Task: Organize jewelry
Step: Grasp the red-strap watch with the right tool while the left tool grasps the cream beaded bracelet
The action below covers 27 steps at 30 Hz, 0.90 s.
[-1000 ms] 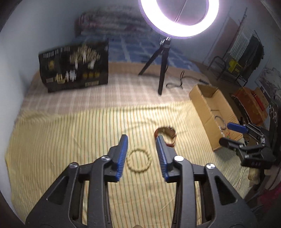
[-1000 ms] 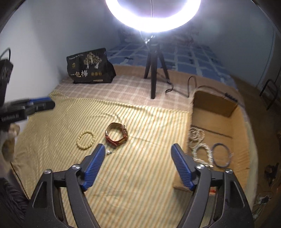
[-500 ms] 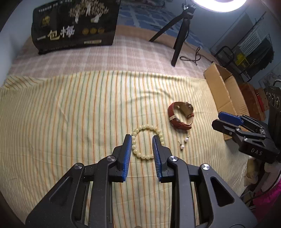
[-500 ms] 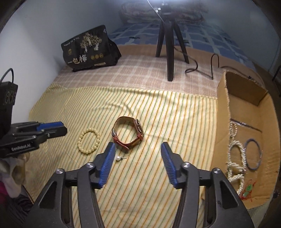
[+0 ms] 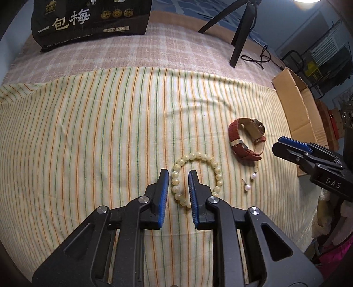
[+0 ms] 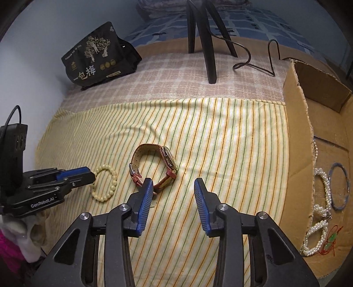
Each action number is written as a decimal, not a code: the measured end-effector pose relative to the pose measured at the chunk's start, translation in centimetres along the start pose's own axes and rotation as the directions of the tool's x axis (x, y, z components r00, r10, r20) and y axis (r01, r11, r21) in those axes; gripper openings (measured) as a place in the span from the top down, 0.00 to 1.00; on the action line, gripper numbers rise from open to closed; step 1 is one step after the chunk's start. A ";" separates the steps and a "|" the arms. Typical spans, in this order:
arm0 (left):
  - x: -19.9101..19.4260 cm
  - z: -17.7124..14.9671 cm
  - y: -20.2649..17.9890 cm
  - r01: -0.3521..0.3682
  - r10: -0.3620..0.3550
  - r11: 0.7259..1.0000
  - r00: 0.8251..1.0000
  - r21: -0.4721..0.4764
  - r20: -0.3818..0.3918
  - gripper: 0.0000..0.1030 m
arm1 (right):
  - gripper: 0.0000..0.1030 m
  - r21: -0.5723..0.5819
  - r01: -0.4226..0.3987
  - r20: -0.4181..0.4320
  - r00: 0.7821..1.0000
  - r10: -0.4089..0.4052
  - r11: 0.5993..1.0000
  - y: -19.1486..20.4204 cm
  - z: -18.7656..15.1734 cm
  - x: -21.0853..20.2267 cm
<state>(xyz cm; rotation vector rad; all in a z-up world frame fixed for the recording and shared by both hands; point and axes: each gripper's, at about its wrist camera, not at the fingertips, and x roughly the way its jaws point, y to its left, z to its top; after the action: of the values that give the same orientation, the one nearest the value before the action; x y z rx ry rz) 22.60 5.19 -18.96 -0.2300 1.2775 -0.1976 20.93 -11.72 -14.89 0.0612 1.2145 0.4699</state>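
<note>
While the left wrist view shows two pearl earrings (image 5: 250, 182) lying between the bead bracelet (image 5: 196, 178) and the watch (image 5: 246, 141), the right wrist view hides them behind a finger but looks into the box (image 6: 296, 123), which the left sees only from outside. Both items lie on a striped cloth (image 5: 88, 143) over a checked blanket (image 5: 154, 53) on a bed, with a black bag (image 5: 88, 19) and tripod (image 5: 239, 42) behind. Inside the box lie pearl strands (image 6: 321, 212), a blue bangle (image 6: 338, 187) and a small red-and-green piece (image 6: 331, 239).

The left gripper (image 5: 177, 180), jaws just closing and narrow, straddles the bracelet's left side without pressing it. The right gripper (image 6: 173, 187), also just closing, stands half open with bare cloth between its fingers, its left tip just beside the watch strap.
</note>
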 end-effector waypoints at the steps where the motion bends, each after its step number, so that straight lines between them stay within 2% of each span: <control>1: 0.2 0.0 0.1 -0.001 0.001 1.000 1.000 -0.002 -0.002 0.83 | 0.66 0.002 0.000 -0.002 1.000 0.000 1.000 0.0 0.1 0.1; 10: 1.0 0.5 0.2 -0.009 0.009 1.000 1.000 0.001 -0.010 0.83 | 0.72 0.017 0.005 -0.017 1.000 -0.005 1.000 0.0 0.6 1.4; 18: 1.8 0.8 0.0 -0.033 0.033 0.999 0.999 0.016 -0.009 0.92 | 0.74 0.017 0.015 -0.029 0.999 -0.015 1.000 0.2 0.9 2.7; 23: 2.0 0.8 -0.6 -0.051 0.050 0.998 0.999 0.035 0.007 0.93 | 0.75 0.006 0.029 -0.037 0.999 -0.029 1.000 0.5 0.9 3.5; 27: 1.8 0.6 -0.7 -0.058 0.057 0.997 0.998 0.041 0.019 0.93 | 0.85 -0.002 0.055 -0.036 0.998 -0.055 0.999 0.6 0.9 4.0</control>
<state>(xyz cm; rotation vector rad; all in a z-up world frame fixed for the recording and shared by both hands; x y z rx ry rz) 23.70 4.05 -20.28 -0.1590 1.2592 -0.1727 22.63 -9.45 -17.92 0.0185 1.2480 0.4255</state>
